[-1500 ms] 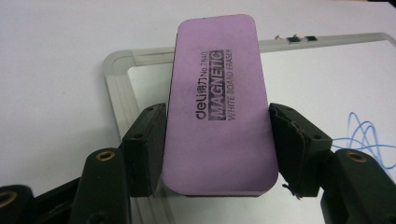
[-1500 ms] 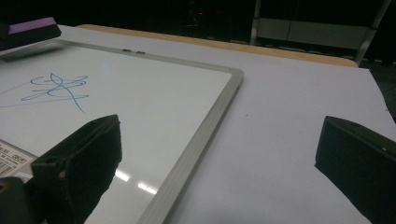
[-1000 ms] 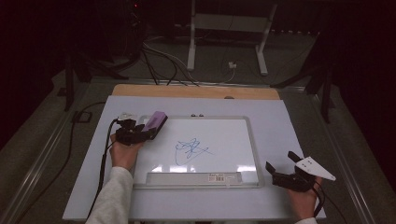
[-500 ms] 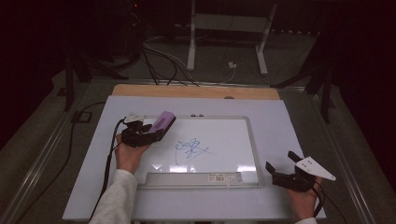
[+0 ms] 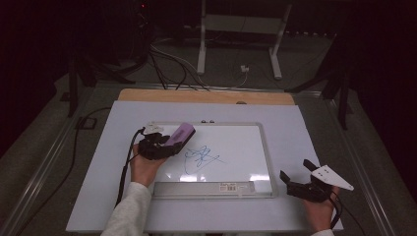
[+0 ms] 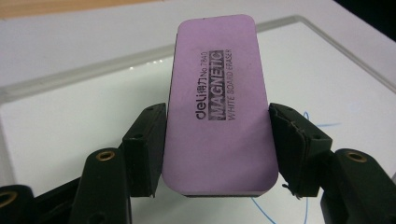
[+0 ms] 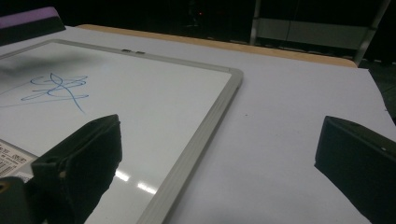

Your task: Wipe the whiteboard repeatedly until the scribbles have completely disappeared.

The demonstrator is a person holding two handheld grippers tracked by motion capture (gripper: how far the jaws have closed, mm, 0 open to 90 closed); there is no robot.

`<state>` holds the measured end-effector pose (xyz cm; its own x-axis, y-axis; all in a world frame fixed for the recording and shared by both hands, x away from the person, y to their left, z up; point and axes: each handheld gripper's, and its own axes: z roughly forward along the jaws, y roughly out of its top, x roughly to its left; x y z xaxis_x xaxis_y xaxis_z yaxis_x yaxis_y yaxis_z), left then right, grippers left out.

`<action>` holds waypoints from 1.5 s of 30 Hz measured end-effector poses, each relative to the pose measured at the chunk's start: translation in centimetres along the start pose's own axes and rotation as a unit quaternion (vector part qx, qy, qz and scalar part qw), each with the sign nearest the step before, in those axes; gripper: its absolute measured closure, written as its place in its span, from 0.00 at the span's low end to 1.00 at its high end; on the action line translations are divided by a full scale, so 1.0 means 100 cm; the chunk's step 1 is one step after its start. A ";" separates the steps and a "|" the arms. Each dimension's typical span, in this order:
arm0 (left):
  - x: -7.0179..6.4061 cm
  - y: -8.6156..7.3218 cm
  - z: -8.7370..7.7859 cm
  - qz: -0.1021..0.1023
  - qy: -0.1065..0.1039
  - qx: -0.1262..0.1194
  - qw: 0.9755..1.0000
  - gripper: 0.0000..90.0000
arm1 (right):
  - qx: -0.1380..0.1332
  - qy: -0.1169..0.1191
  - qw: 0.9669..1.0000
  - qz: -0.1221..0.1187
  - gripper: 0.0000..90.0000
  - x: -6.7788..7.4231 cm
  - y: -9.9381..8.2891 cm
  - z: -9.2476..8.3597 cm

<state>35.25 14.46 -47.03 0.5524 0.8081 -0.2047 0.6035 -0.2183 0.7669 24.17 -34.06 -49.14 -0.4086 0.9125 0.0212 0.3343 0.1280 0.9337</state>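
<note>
A purple magnetic whiteboard eraser (image 6: 219,100) sits between the black jaws of my left gripper (image 6: 217,144), which is shut on its long sides. In the high view that left gripper (image 5: 169,142) holds the eraser (image 5: 178,134) over the upper left part of the whiteboard (image 5: 236,142), just left of a blue scribble (image 5: 200,158). My right gripper (image 5: 297,172) rests open on the white table cover to the right of the board's lower right corner, with nothing between its jaws. In the right gripper view the scribble (image 7: 56,87) lies at the left, the eraser (image 7: 28,21) at the top left corner.
The whiteboard's grey frame (image 7: 205,135) runs diagonally in front of the right gripper. A pen tray with a barcode label (image 5: 228,187) lines the board's near edge. A wooden strip (image 5: 206,97) borders the table's far side; cables and a stand's legs (image 5: 201,54) lie beyond.
My left gripper has carried the eraser to the right, from the board's left frame onto the white surface toward the scribble. The right gripper has stayed put.
</note>
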 end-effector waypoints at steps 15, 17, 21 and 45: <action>-0.012 -0.021 0.018 0.024 -0.003 0.038 0.999 0.46 | 0.002 0.001 1.000 -0.001 0.01 0.001 0.000 0.001; -0.013 -0.024 0.020 0.027 -0.003 0.044 0.999 0.46 | 0.002 0.001 1.000 -0.001 0.01 0.001 0.000 0.001; -0.016 -0.027 0.022 0.035 0.003 0.049 0.998 0.46 | 0.003 0.001 1.000 -0.001 0.01 0.001 0.000 0.001; -0.019 -0.011 0.047 0.027 0.002 0.055 0.998 0.30 | 0.002 0.002 1.000 -0.001 0.01 0.000 0.000 0.001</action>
<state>36.22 10.61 -50.35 0.5834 0.7957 -0.1628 0.6323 -0.3192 0.7059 24.23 -34.02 -49.19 -0.4120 0.9109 0.0208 0.3369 0.1310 0.9324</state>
